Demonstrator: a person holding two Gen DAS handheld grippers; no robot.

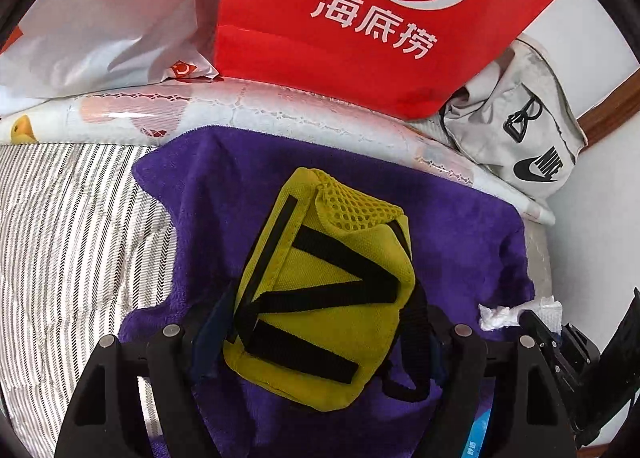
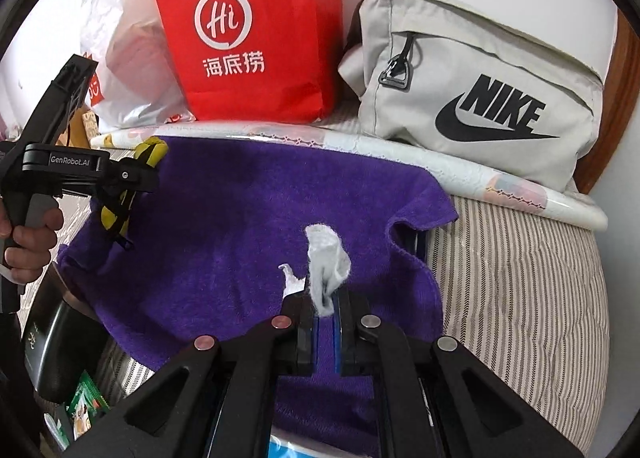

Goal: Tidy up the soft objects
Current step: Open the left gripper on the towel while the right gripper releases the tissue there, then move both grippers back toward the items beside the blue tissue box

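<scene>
Jaws of the left gripper clamp wide across the yellow mesh pouch, its long axis running away above the purple towel, while the right gripper pinches white tissue alongside.

Both wrist cams look steeply down, close; share purple towel.

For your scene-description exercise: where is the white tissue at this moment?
The tissue is pinched in the shut right gripper, over the right part of the purple towel, below the grey bag.
</scene>
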